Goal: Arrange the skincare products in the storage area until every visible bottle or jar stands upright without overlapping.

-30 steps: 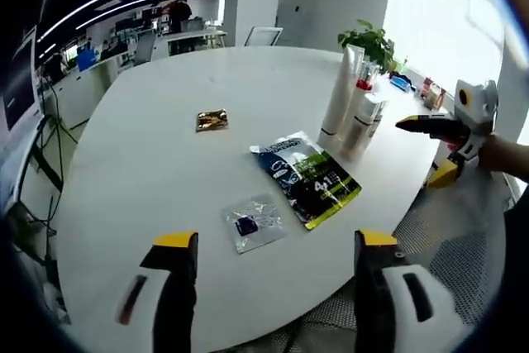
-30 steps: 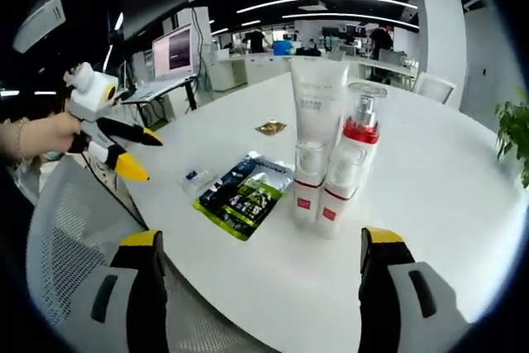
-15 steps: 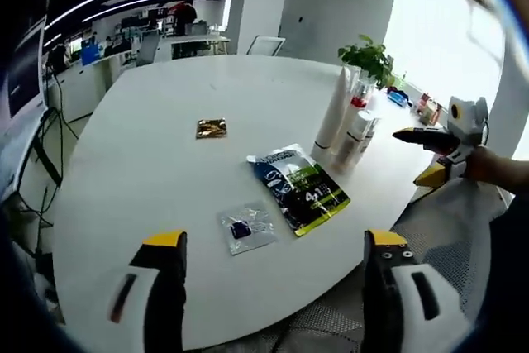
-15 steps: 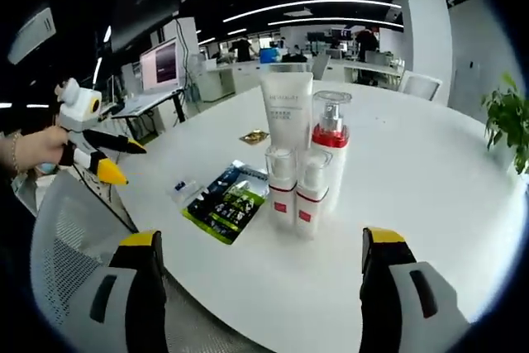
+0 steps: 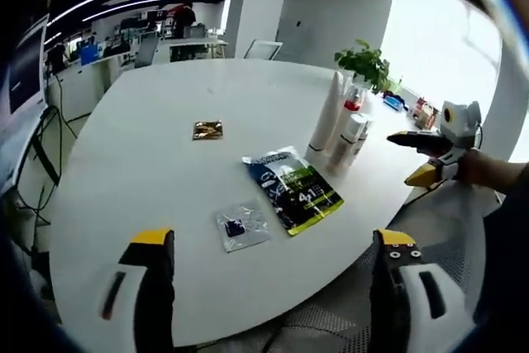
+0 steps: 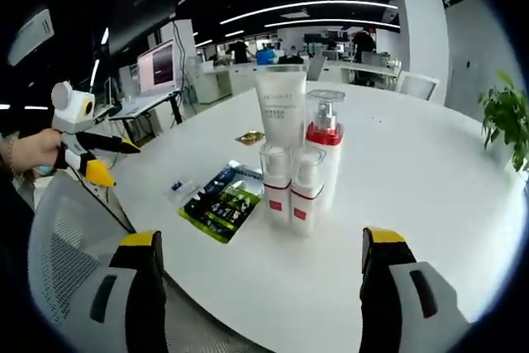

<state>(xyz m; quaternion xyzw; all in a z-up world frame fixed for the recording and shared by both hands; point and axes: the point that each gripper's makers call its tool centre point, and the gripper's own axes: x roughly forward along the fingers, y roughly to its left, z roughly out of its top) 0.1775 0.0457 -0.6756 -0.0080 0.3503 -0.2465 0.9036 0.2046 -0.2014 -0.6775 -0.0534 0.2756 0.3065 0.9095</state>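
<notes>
Skincare bottles (image 6: 299, 173) stand upright in a tight cluster on the white table (image 6: 430, 196), straight ahead of the right gripper (image 6: 260, 287), whose jaws are spread wide and hold nothing. The left gripper (image 5: 269, 291) is likewise spread and empty. Beyond it lie a clear packet (image 5: 240, 226), a dark sachet (image 5: 293, 188) and a gold sachet (image 5: 207, 129).

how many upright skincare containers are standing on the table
4, clustered together: a tall white tube at the back, a red-collared pump bottle beside it, and two small bottles in front. Others could be hidden behind.
</notes>
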